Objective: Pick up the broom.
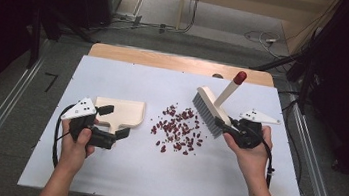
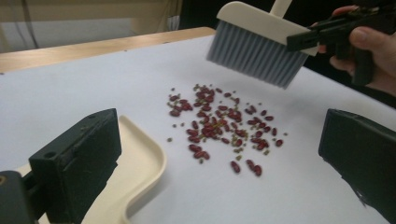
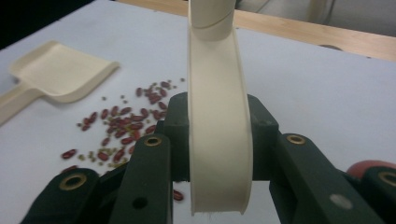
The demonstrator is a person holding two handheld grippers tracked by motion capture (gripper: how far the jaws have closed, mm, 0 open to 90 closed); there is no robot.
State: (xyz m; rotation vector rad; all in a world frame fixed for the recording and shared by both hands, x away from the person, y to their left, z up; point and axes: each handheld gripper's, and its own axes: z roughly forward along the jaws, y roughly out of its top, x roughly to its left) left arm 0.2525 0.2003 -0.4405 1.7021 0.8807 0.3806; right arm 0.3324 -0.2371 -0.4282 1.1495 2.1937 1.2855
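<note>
Sweeping gear out: brush (image 1: 210,108) in the right gripper (image 1: 223,124), dustpan (image 1: 121,112) by the left gripper (image 1: 112,126).

Right jaws are pinched on the brush's cream head, holding it tilted with its grey bristles raised just above the table (image 1: 118,171), beside the scattered beans (image 1: 179,128). Left jaws stand spread wide around the dustpan's handle without pressing it; the dustpan lies flat on the white table, just left of the beans.

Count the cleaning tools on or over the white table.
2: the cream dustpan lies left of the beans; the brush is held above them by the right gripper.
</note>
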